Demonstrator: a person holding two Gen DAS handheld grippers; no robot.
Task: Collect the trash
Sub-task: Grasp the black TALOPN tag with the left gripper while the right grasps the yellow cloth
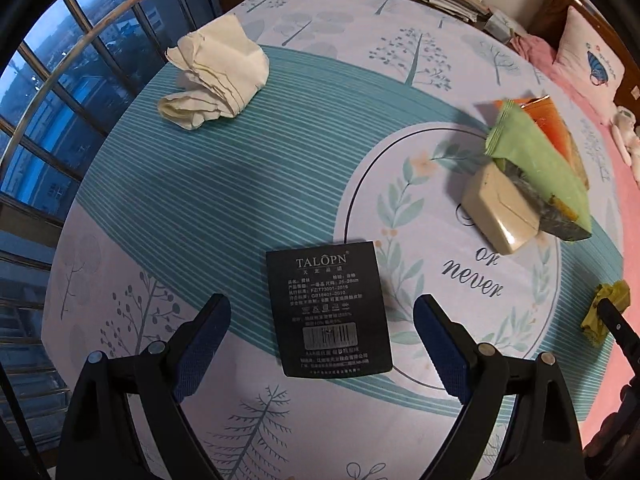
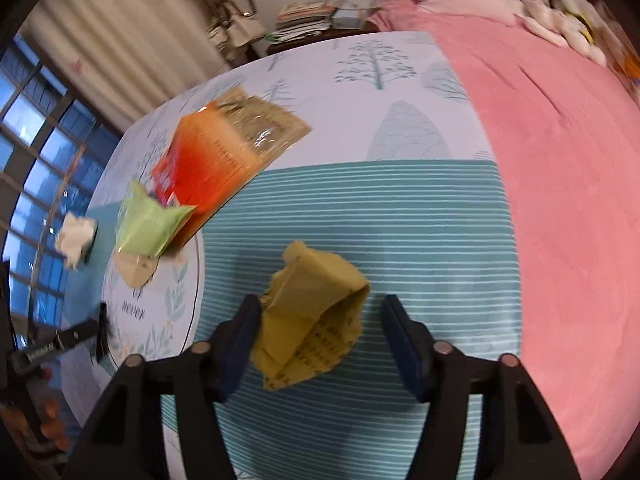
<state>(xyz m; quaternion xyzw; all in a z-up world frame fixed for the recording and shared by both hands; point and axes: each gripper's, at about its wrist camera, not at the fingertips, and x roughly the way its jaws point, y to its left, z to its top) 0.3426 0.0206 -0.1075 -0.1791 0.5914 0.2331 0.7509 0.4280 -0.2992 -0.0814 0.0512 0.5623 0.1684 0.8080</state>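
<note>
The right gripper (image 2: 320, 340) points steeply down at the bed (image 2: 400, 208), its jaws part-way apart around a crumpled yellow paper (image 2: 312, 320). The left pad looks to be touching the paper's edge; the right pad stands clear of it, so the paper is straddled but not yet pinched. To do this well, I would press lower first so both pads sit below the paper's bulk, then close on its thick middle, not on the loose flap, and keep the pads off the sheet so no cloth gets caught.

The left gripper (image 1: 322, 344) hangs over a black card (image 1: 328, 308), jaws wide and released, one finger on each side and well clear of its edges. The card lies flat, so a squeeze from the sides will likely slide over it; tipping one pad under an edge should serve better.

Farther off lie a beige box (image 1: 500, 212) under a green packet (image 1: 536, 160), with an orange packet (image 2: 208, 160) beside them. At the far edge towards the window sits a wad of white tissue (image 1: 216, 76). All wait for collecting.
</note>
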